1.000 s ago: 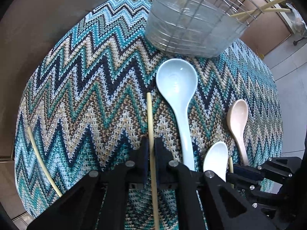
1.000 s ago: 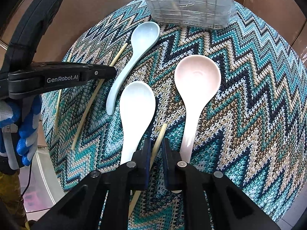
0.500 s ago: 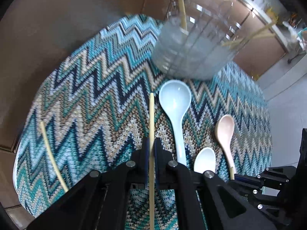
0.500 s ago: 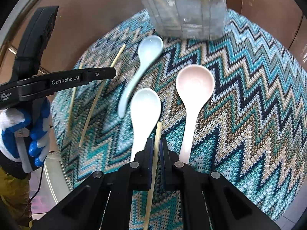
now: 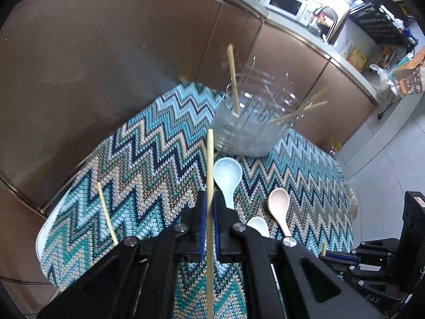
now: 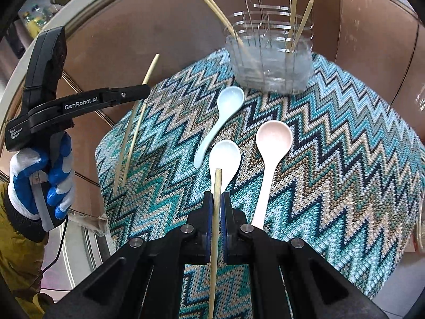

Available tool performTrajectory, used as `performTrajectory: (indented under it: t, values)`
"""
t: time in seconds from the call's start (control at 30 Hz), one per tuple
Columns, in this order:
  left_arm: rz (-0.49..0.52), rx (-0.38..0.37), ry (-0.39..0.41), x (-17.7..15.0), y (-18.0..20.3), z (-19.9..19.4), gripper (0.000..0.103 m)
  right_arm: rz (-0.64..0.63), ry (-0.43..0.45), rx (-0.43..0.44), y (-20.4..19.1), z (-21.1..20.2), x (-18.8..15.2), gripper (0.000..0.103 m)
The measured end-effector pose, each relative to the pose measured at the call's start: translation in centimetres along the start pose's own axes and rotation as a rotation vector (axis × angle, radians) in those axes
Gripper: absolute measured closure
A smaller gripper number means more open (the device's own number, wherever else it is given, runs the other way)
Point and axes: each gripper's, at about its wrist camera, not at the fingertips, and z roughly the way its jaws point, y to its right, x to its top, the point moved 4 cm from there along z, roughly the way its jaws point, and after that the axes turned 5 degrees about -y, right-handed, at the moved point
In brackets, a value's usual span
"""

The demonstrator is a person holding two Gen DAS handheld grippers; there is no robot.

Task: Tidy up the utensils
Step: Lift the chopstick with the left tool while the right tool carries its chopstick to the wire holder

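My left gripper (image 5: 209, 199) is shut on a bamboo chopstick (image 5: 209, 164) and holds it above the zigzag mat (image 5: 148, 164). My right gripper (image 6: 217, 202) is shut on another chopstick (image 6: 217, 186), also lifted. The clear wire utensil holder (image 5: 249, 125) stands at the mat's far end with several chopsticks in it; it also shows in the right wrist view (image 6: 271, 61). A light-blue spoon (image 6: 223, 117), a white spoon (image 6: 224, 156) and a pink spoon (image 6: 269, 154) lie on the mat. One more chopstick (image 5: 106, 215) lies at the mat's left.
The mat covers a small round table with brown cabinet fronts (image 5: 106, 53) close behind. The left gripper body and gloved hand (image 6: 47, 143) show at the left of the right wrist view. A kitchen counter with a microwave (image 5: 285, 2) is far back.
Both grippers have risen from the mat, each with its chopstick, and the views now take in the holder and cabinets from higher up. The spoons have not moved.
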Motion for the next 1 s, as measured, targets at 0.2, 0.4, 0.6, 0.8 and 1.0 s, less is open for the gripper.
performTrajectory:
  t: [0.2,0.4,0.6,0.8,1.0]
  values:
    - [0.019,0.017,0.055,-0.5,1.1,-2.3,0.098,-0.003,0.062,-0.013,-1.0,-2.4,-0.3,0.098]
    - [0.034,0.013,0.116,-0.8,2.4,-5.4,0.098,-0.014,0.124,-0.019,-2.2,-5.0,-0.7,0.098]
    - [0.053,0.014,0.191,-0.8,3.9,-8.7,0.098,-0.037,0.2,-0.02,-3.3,-8.1,-0.7,0.098]
    - [0.076,-0.01,0.265,0.8,5.9,-11.0,0.098,-0.053,0.304,-0.015,-3.9,-11.3,1.0,0.098]
    - [0.095,-0.062,0.364,4.7,7.7,-12.6,0.098,-0.068,0.458,-0.017,-3.6,-15.3,5.2,0.098]
